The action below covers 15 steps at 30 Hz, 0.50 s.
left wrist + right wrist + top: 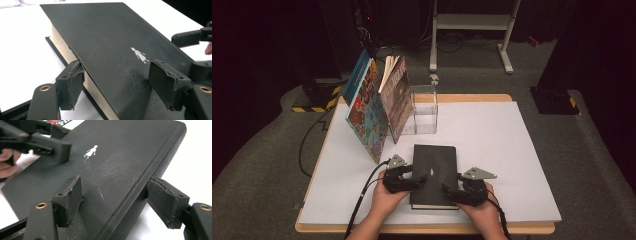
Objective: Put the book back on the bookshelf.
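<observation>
**Black book gripped at both long edges, near side of table**

I see a clear box point(423, 111) standing on the far part of the white table point(512, 150); I can make out nothing inside it. Leaning just left of it are three picture books point(377, 105), tilted against one another.

The black book point(435, 172) lies in the near middle of the table, closed, spine to the right. Its cover is matt black, scuffed, with a small white figure point(139, 55) printed on it. Cream page edges show along its left side.

My left gripper point(416, 178) straddles the book's left edge: one jaw sits at the page edge below the cover, the other over the cover. Whether the pads press I cannot tell. My right gripper point(451, 191) straddles the spine edge, one jaw over the cover, the other outside the spine; contact is likewise unclear. Both stand fairly wide.
</observation>
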Each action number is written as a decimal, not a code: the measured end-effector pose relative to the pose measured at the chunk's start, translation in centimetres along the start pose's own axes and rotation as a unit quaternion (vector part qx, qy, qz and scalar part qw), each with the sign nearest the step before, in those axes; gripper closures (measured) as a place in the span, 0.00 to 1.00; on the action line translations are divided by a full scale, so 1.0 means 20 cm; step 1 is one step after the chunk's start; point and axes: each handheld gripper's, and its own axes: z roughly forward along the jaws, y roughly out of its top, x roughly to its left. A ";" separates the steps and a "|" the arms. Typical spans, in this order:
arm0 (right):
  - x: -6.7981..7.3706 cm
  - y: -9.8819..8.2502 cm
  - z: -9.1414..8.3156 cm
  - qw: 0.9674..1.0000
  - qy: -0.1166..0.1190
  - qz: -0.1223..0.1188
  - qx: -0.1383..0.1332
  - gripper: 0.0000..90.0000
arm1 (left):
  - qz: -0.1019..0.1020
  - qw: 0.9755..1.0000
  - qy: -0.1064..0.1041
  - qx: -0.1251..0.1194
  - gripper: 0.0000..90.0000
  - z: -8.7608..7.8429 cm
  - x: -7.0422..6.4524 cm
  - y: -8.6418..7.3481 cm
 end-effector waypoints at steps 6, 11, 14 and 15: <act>-0.01 -0.01 -0.02 1.000 0.008 -0.001 -0.010 0.36 | 0.010 1.000 0.012 -0.010 0.33 -0.02 -0.02 0.01; -0.07 -0.02 -0.07 0.999 0.014 0.016 -0.027 0.36 | 0.024 0.999 0.012 -0.021 0.33 -0.07 -0.06 0.04; -0.09 -0.02 -0.08 0.999 0.013 0.024 -0.032 0.37 | 0.024 0.999 0.006 -0.026 0.33 -0.08 -0.06 0.07; -0.10 -0.03 -0.08 0.999 0.014 0.026 -0.030 0.37 | 0.024 0.999 0.005 -0.028 0.33 -0.08 -0.06 0.07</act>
